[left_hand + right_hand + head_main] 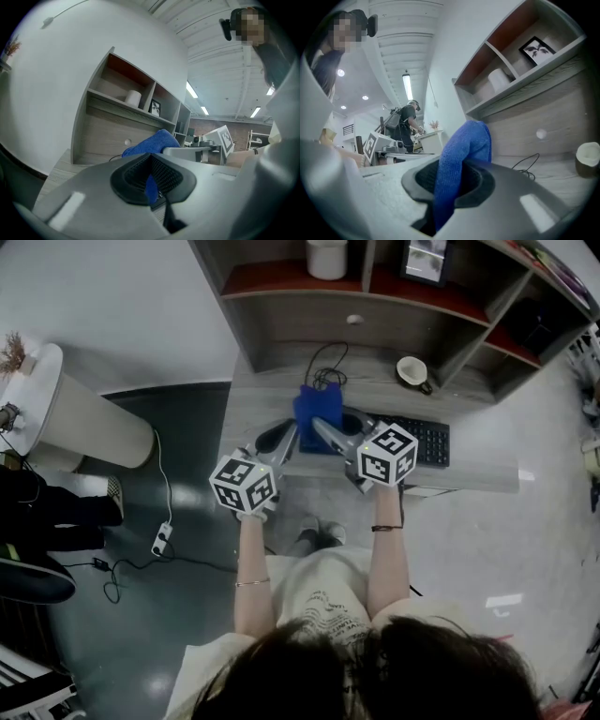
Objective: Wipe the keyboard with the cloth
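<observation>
A blue cloth [317, 409] hangs above the desk, stretched between my two grippers. My left gripper [293, 430] is shut on its left edge, and a thin blue strip [151, 186] shows between the pads. On the right, a thick fold of cloth [461, 152] rises out of my right gripper [325, 430], which is shut on it. The black keyboard [427, 442] lies on the desk below and to the right, its left end hidden by the cloth and the right gripper. From the left gripper view, the cloth [152, 142] bulges over the right gripper's jaws.
The grey wooden desk [281, 390] has shelves behind it with a white roll [326, 257] and a framed picture [424, 259]. A cup [412, 371] and a black cable [328, 367] sit at the back. A person stands far off [408, 123].
</observation>
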The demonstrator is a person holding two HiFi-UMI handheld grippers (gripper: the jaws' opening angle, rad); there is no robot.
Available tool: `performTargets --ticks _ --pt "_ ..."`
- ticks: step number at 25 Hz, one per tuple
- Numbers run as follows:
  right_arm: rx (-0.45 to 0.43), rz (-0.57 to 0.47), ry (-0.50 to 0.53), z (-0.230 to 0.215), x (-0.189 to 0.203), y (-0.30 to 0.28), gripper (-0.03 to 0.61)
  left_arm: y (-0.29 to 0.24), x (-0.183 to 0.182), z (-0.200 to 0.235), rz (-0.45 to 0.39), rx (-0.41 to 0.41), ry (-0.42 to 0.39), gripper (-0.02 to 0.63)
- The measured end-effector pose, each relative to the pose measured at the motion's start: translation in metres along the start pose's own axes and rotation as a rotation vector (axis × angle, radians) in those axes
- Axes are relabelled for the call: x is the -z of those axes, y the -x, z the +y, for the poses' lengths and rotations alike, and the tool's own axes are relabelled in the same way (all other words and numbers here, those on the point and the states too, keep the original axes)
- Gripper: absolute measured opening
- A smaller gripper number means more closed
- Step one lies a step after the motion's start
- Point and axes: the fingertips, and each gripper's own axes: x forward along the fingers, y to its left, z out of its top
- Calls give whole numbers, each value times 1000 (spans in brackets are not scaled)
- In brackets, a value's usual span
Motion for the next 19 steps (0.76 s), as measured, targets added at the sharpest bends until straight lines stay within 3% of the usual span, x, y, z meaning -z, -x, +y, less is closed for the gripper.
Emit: performTargets --ticks 19 --pt "-26 28 21 1 5 8 59 -2 10 -5 8 -21 40 2"
